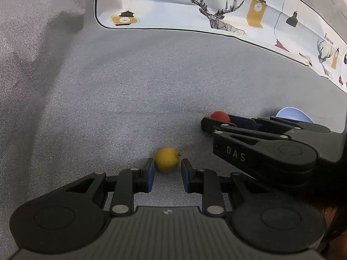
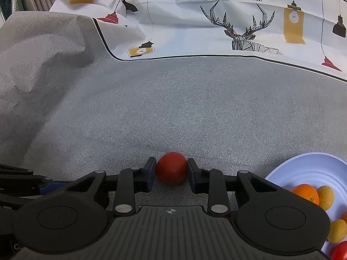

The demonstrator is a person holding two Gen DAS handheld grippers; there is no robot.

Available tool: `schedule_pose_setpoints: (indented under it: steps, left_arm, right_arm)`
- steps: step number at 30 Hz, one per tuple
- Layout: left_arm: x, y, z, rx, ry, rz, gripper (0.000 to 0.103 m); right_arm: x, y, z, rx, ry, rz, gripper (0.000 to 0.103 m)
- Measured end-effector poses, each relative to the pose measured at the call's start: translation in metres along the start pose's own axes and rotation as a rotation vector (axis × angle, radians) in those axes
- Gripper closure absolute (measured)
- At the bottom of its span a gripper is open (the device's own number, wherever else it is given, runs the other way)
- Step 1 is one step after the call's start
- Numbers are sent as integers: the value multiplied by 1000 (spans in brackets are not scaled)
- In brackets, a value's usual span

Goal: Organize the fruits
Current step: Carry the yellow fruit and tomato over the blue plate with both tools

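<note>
Right hand-held gripper [image 2: 171, 169] has its blue pads squeezing a smooth round red fruit [image 2: 171, 168] on the woven grey tabletop [image 2: 173, 108]. Left hand-held gripper [image 1: 167, 170] seems to pinch a dimpled yellow lemon [image 1: 167, 159]; a ridged pale-blue plate [image 2: 314, 169] holds more fruit.

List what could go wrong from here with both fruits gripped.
1. The red fruit is round and smooth, and the right tongs pinch it only at its sides; it could squirt out when lifted.
2. The left tongs hold the yellow fruit near their tips, so it may slip.
3. The plate already holds several fruits near its rim; dropping more in could knock one off.
</note>
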State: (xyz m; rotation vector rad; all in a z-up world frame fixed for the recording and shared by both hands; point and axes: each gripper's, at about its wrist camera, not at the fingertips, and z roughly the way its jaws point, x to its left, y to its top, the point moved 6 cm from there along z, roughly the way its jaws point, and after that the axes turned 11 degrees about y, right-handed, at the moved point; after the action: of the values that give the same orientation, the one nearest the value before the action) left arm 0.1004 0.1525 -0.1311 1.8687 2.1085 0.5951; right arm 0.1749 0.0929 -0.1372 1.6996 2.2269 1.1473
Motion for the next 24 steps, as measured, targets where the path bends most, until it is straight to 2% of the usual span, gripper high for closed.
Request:
schedule_pose_setpoints:
  steps: [8,14,17,24]
  left_arm:
    - [-2,4,-6,-34,3,20,77]
    - [-2,9,-17,-66,7,15,78]
    - [-4,10,-26,-89,6,16,78]
    - [-24,10,-60,-167,-32,50,77]
  right_arm:
    - [0,1,-6,-11,-8,-7,72]
    - [-5,7,-33,-49,-16,-9,72]
    - [-12,10,-56,-82,-16,9,72]
    - [-40,11,-148,-223,-40,2,72]
